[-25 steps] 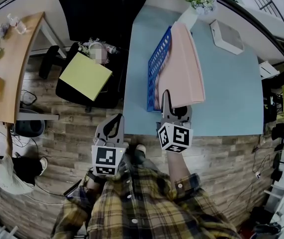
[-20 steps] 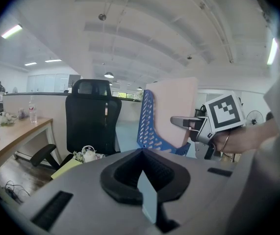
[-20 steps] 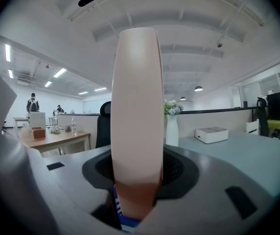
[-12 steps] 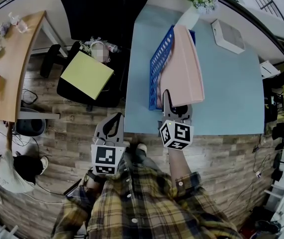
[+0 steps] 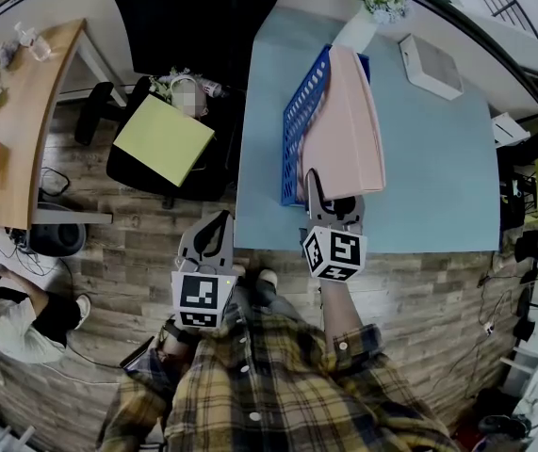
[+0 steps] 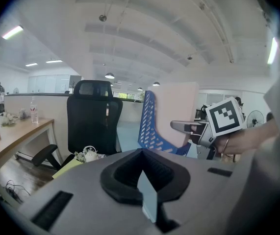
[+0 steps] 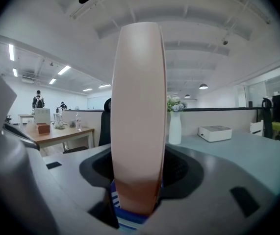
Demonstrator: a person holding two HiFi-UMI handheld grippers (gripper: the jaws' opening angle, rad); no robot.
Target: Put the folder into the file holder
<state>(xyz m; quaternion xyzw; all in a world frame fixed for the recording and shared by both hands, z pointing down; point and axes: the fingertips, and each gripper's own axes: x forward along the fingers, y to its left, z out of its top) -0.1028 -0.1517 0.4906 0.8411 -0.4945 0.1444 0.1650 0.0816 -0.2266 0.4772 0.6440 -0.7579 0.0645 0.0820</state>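
A pink folder (image 5: 349,125) stands on edge in the blue mesh file holder (image 5: 299,125) on the light-blue table (image 5: 429,177). My right gripper (image 5: 316,186) is at the folder's near lower corner. In the right gripper view the folder (image 7: 139,116) fills the gap between the jaws, which are opening, and a strip of the blue holder shows beneath it. My left gripper (image 5: 219,222) hangs off the table's near-left corner above the wooden floor, shut and empty. The left gripper view shows the holder (image 6: 147,126), the folder (image 6: 176,111) and the right gripper (image 6: 181,127) ahead.
A black office chair (image 5: 193,17) stands left of the table, and a yellow-green folder (image 5: 163,142) lies on a seat in front of it. A white vase of flowers (image 5: 363,17) and a white box (image 5: 429,67) sit at the table's far end. A wooden desk (image 5: 14,111) is far left.
Both grippers stay where they were, the right one at the folder's corner. A person at the lower left has shifted a little.
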